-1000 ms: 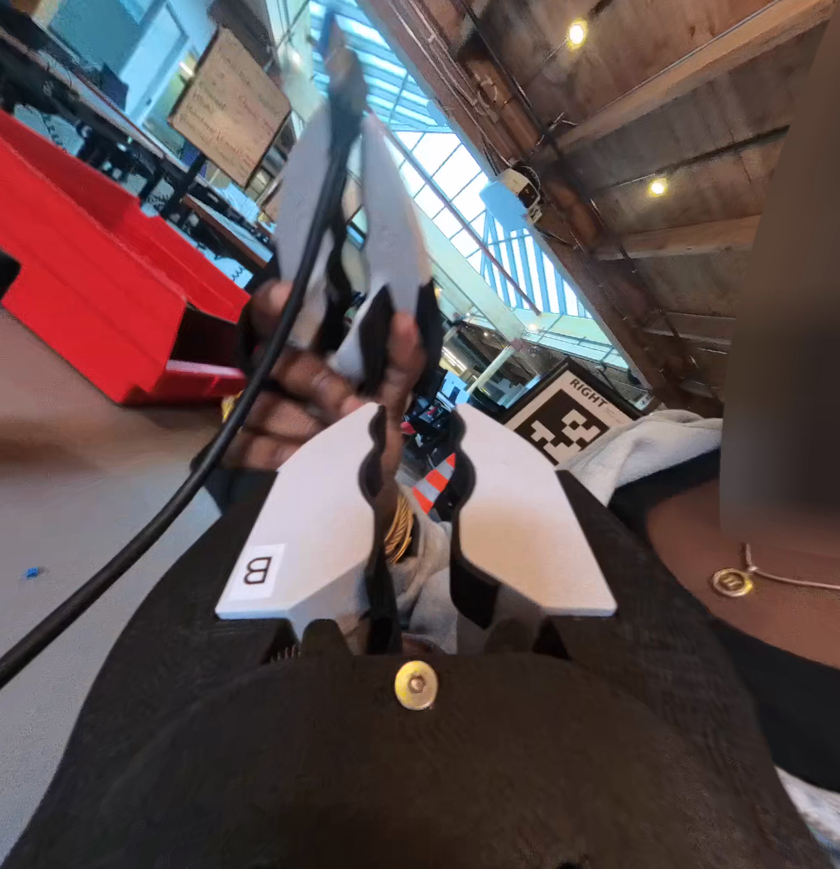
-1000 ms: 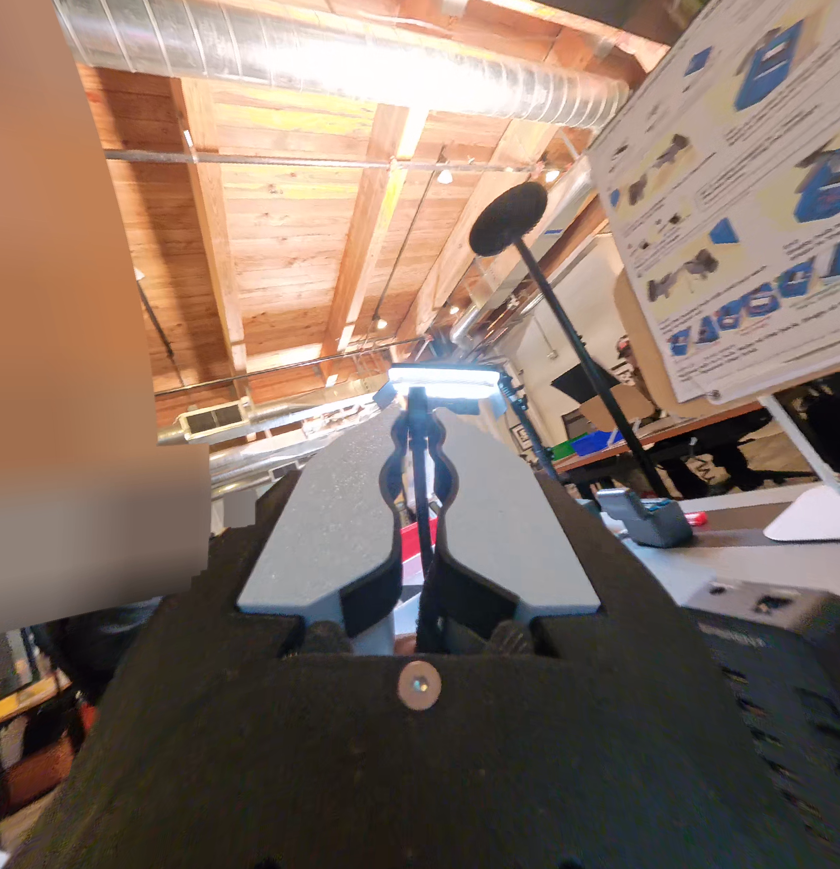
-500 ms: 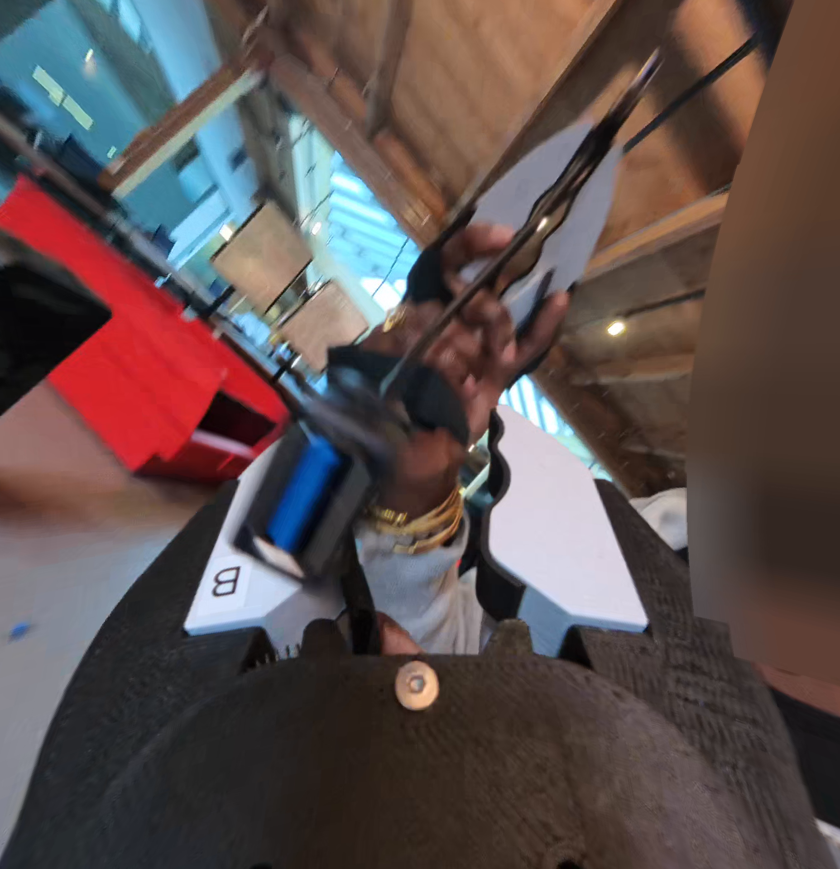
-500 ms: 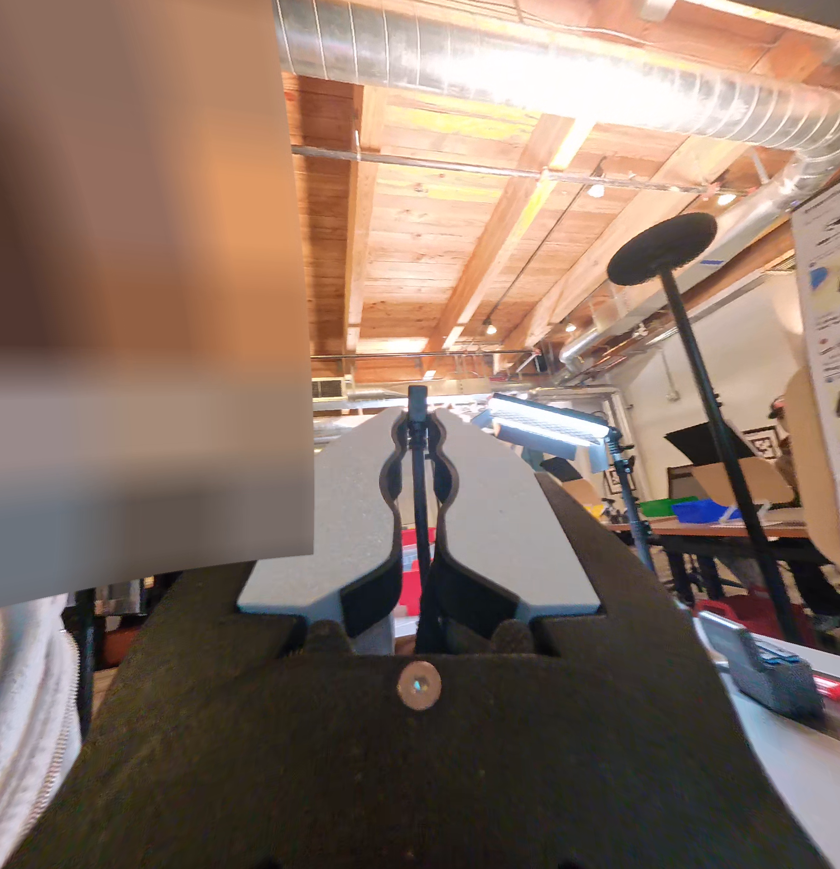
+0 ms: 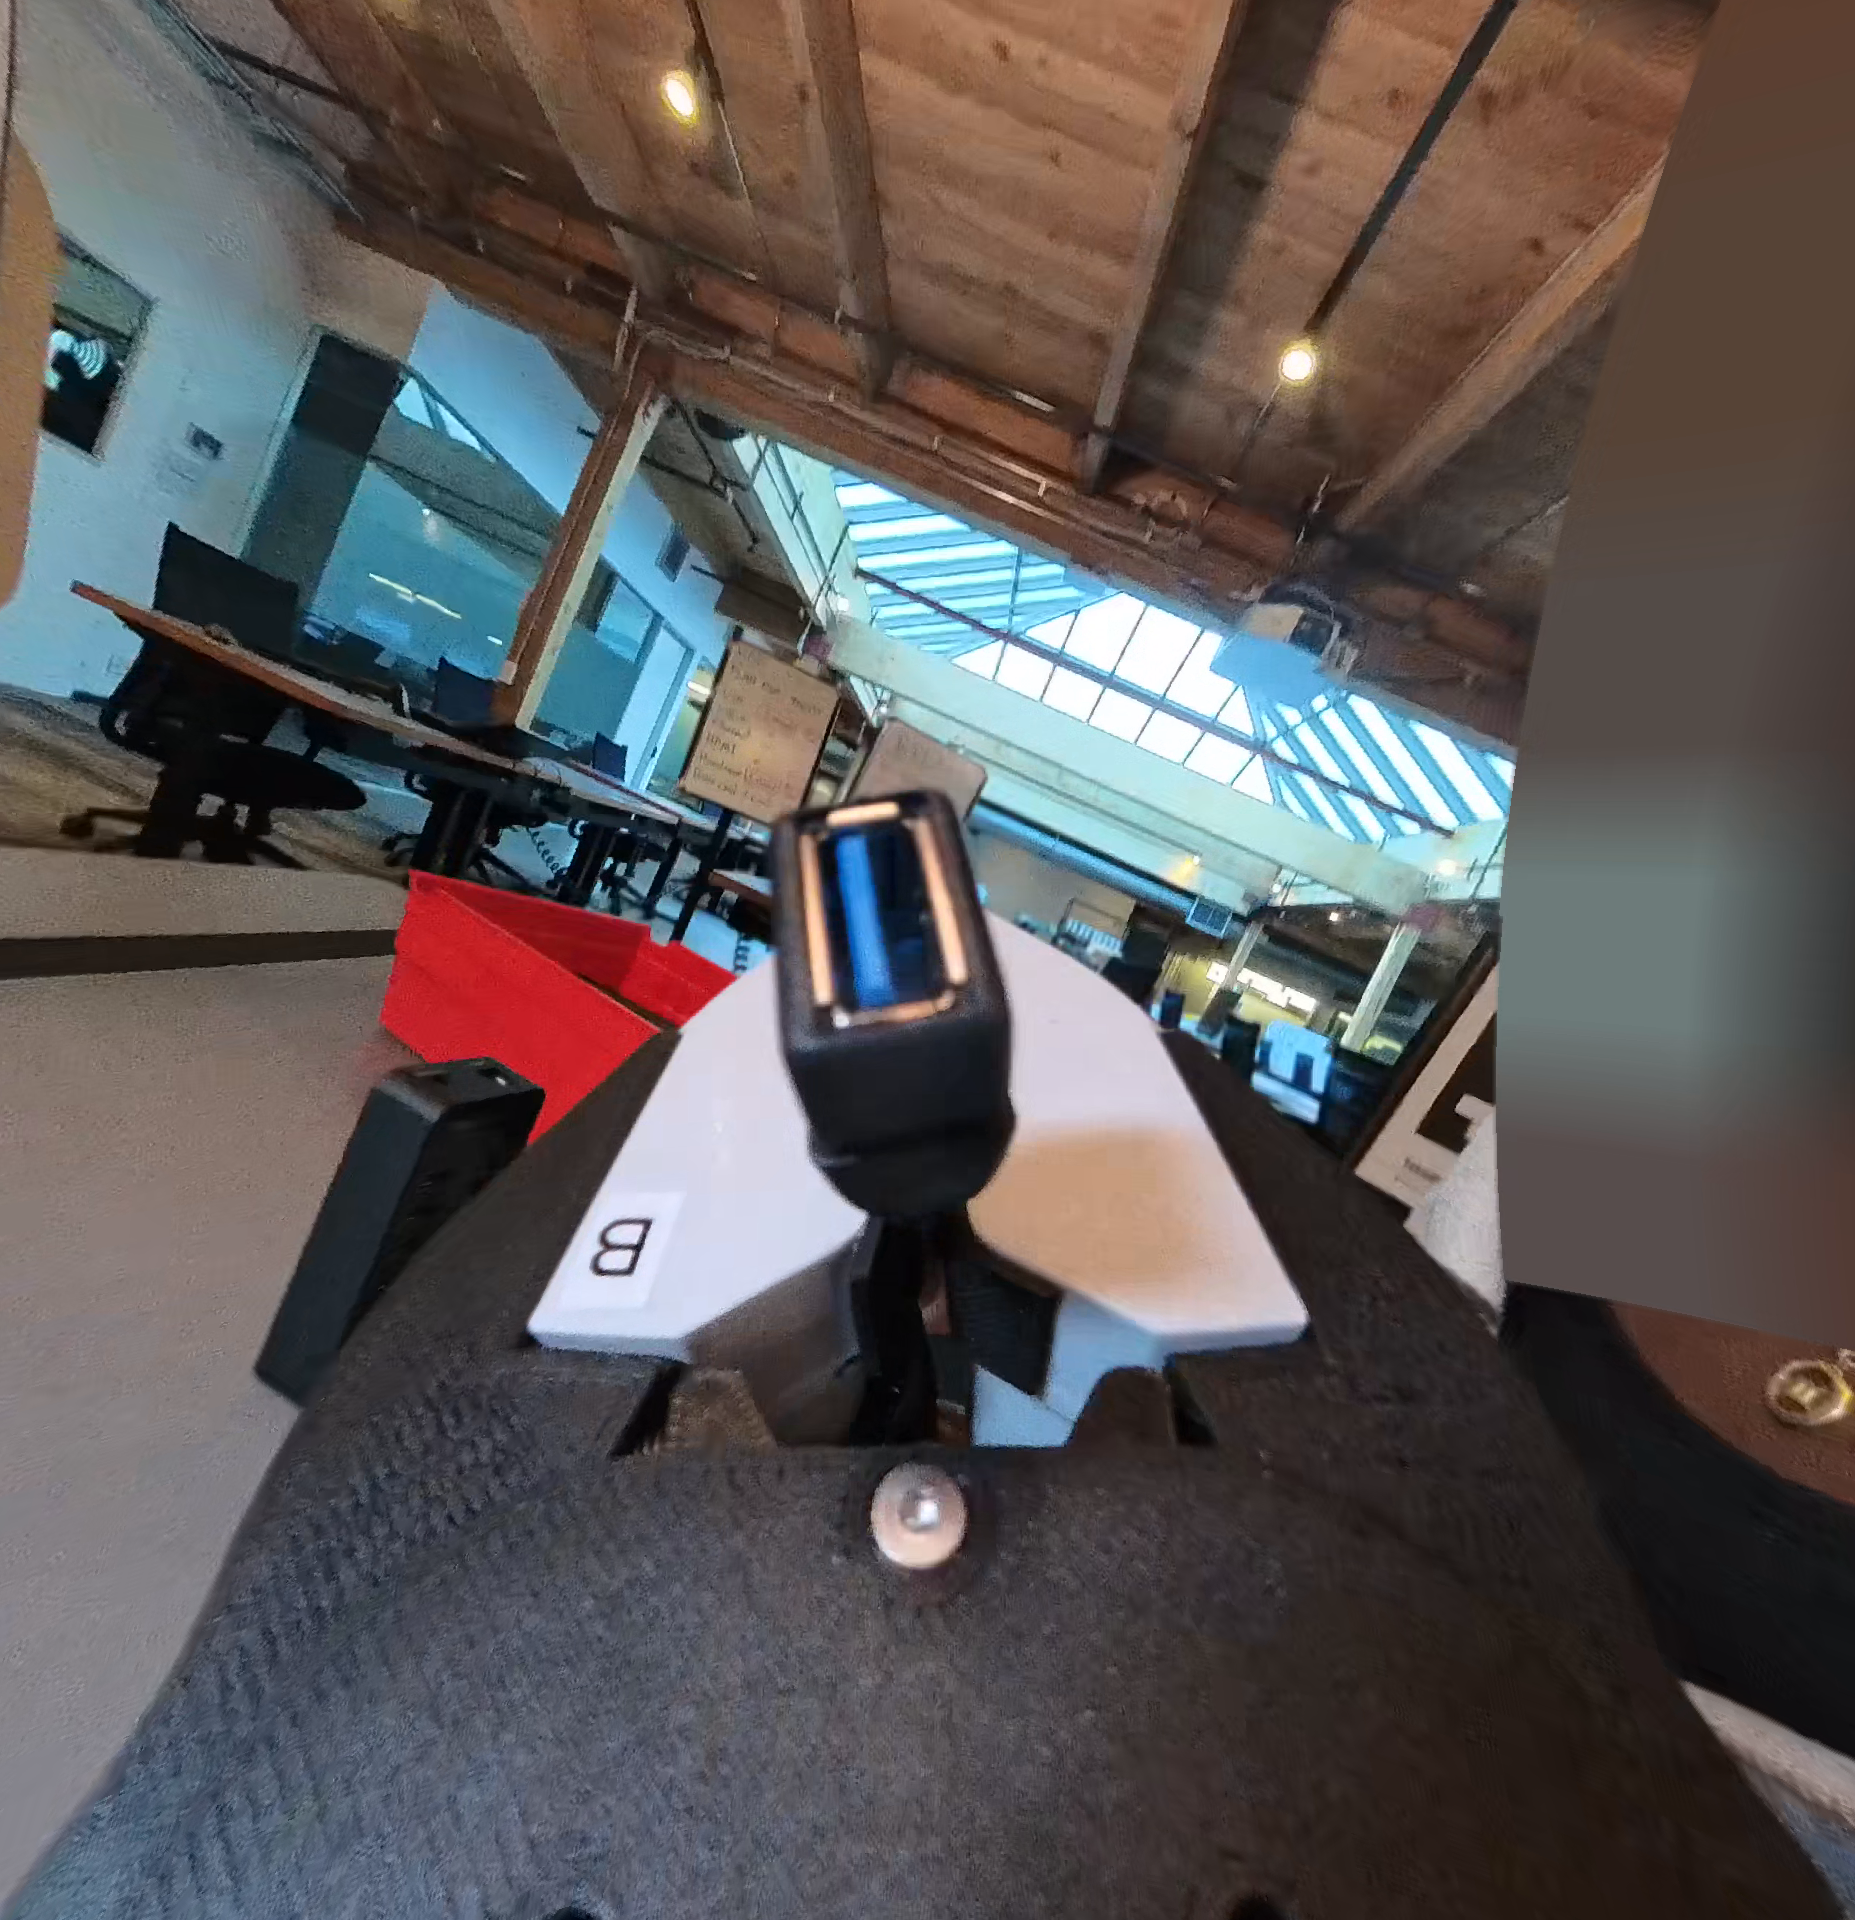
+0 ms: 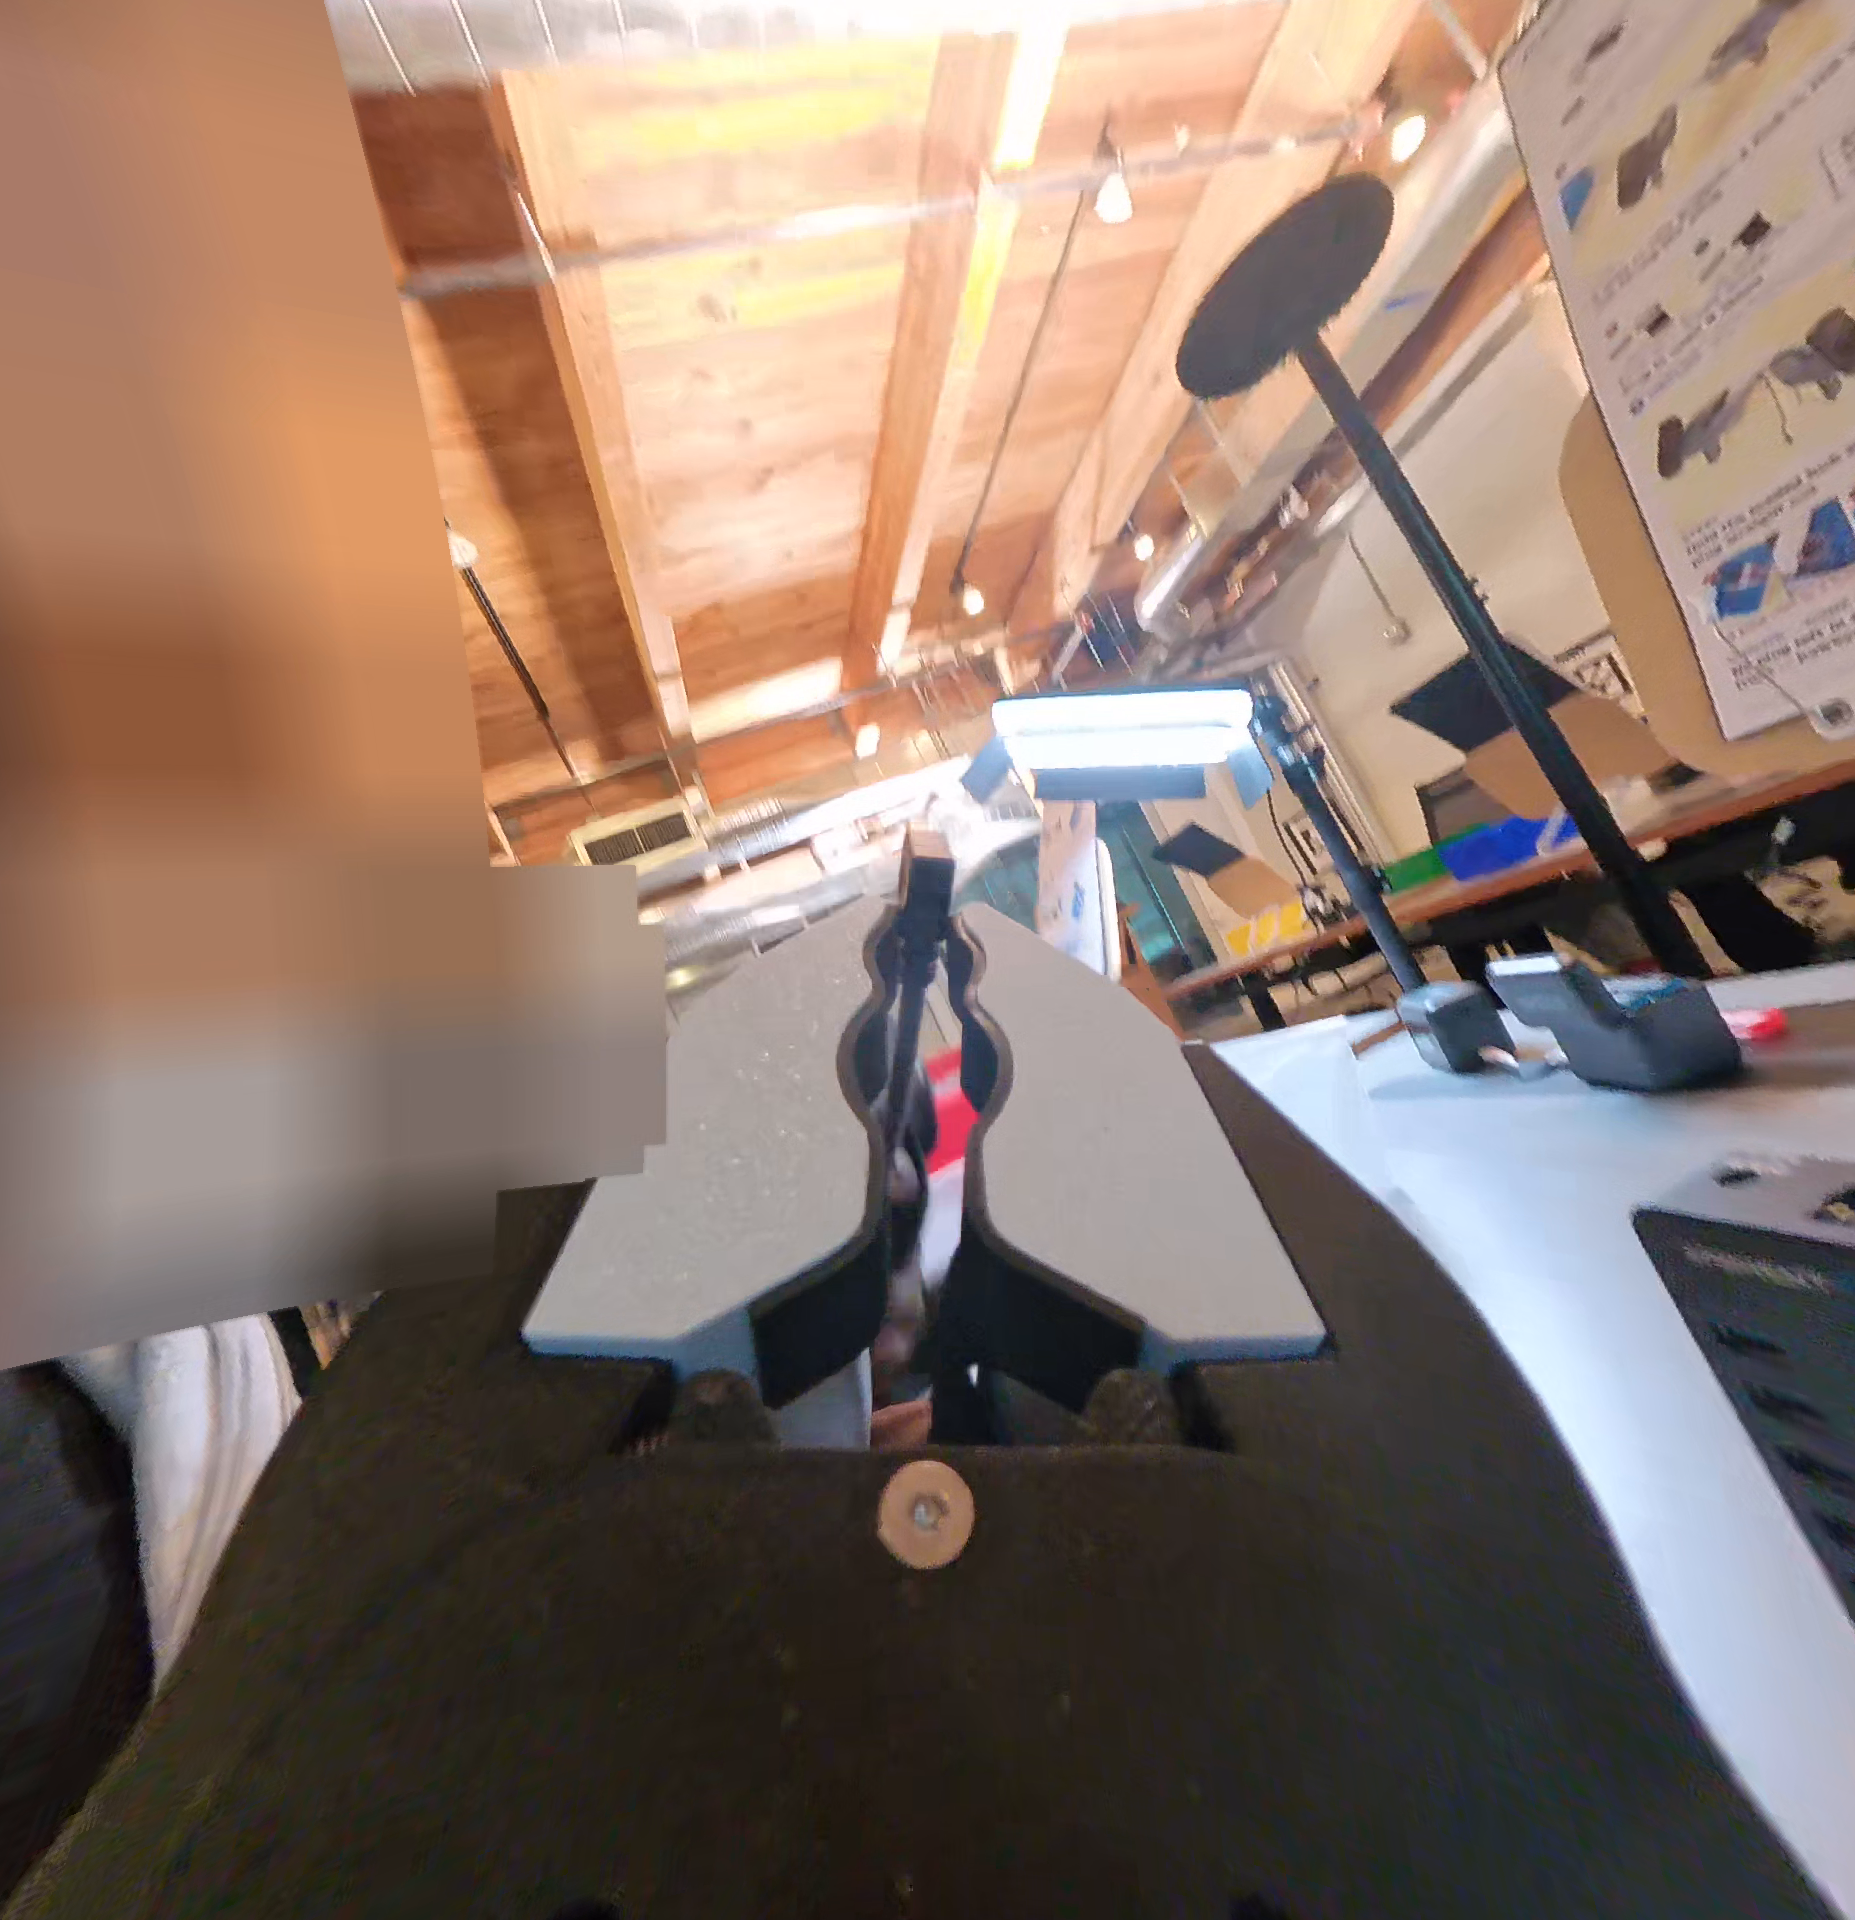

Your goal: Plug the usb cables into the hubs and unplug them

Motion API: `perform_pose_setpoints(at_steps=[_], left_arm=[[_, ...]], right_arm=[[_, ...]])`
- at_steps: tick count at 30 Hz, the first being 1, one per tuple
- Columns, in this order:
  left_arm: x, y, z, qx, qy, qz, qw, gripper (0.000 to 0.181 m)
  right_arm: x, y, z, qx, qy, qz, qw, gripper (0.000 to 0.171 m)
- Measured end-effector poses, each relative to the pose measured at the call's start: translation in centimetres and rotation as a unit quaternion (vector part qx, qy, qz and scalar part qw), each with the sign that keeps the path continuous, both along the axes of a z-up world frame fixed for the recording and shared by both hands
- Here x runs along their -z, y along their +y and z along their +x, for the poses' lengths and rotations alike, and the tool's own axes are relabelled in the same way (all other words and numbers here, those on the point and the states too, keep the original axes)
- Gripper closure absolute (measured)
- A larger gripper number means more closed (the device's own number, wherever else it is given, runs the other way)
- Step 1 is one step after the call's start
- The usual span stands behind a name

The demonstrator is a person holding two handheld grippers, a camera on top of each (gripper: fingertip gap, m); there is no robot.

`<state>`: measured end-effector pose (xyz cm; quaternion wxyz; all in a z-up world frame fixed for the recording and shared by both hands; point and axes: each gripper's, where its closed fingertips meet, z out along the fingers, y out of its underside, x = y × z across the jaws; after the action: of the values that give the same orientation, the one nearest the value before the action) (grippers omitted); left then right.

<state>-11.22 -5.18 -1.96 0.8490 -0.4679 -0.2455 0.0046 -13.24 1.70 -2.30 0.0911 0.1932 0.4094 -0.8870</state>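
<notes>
Left gripper [image 5: 907, 1049] clenched on USB socket [image 5: 887, 971], mouth toward camera, right gripper [image 6: 928, 940] seemingly pinching upright cable [image 6: 915, 997]

Daylight from the skylight [image 5: 1162, 665] at centre right and small ceiling spotlights [image 5: 680, 96] keep the left wrist view bright, its edges bowed by the wide lens. The right wrist view is warmer and motion-blurred, with glare from a lamp panel [image 6: 1120, 740] at centre and a blown-out top edge.

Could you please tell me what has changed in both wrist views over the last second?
The left gripper swung down from the ceiling towards the desks; the right gripper has left its view, and a black USB socket now stands up between its fingers. The right gripper stayed shut on its black cable.
</notes>
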Motion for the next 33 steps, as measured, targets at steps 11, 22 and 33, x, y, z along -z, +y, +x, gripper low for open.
perform_pose_setpoints(at_steps=[11, 22, 33], left_arm=[[-0.1, -0.1, 0.9, 0.071, 0.035, -0.319, 0.945, 0.181], [1.3, 2.2, 1.3, 0.128, 0.068, -0.468, 0.872, 0.18], [-9.6, -3.9, -2.2, -0.197, 0.163, -0.14, 0.957, 0.116]], right_arm=[[3.5, 1.1, 0.6, 0.094, 0.286, 0.442, 0.845, 0.1], [8.1, -0.8, 4.3, -0.297, 0.22, 0.606, 0.704, 0.135], [5.2, -3.0, 1.3, -0.229, 0.052, 0.354, 0.905, 0.163]])
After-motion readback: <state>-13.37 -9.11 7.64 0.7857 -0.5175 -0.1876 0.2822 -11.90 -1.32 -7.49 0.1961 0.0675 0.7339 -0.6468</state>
